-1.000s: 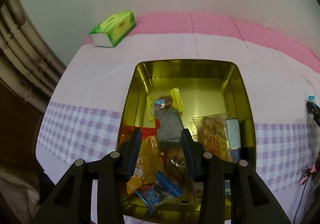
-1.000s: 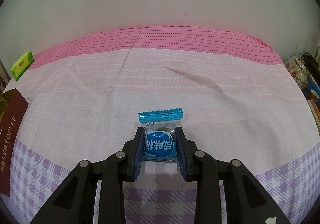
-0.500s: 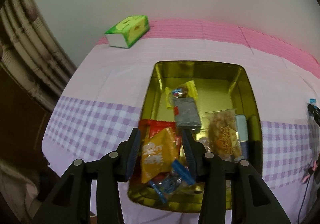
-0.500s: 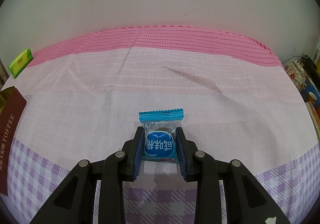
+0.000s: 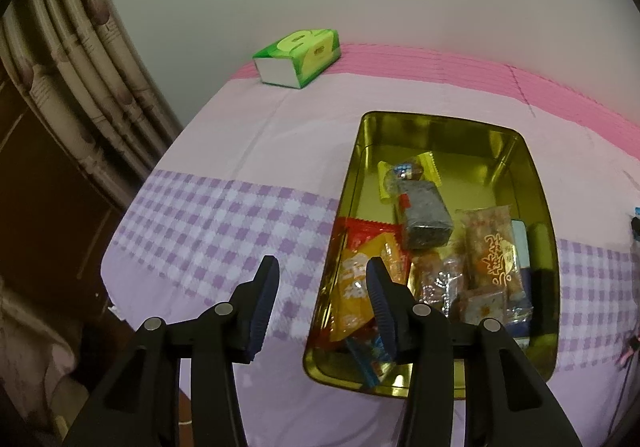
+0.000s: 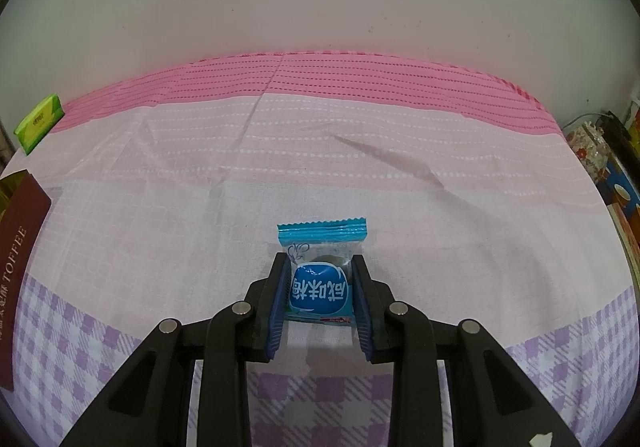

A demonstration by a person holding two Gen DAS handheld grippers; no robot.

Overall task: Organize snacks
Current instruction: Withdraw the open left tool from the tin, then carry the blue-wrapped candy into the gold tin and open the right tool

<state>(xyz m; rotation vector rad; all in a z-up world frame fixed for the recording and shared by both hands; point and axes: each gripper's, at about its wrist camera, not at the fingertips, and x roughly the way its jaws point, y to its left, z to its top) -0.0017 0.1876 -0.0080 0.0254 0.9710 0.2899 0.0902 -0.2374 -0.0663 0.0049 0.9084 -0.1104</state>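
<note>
The left gripper (image 5: pixel 322 279) hung over the cloth-covered desk (image 5: pixel 240 215) with its jaws opening and nothing between them. Its right finger overlapped the left rim of the gold rectangular metal tin (image 5: pixel 538 199), where wrapped snacks, among them an orange packet (image 5: pixel 354 287), lay piled. The right gripper (image 6: pixel 320 283) was clenched on the small blue-and-white wrapped candy (image 6: pixel 320 289), whose crimped end stuck out past the fingertips, low over the pink cloth.
</note>
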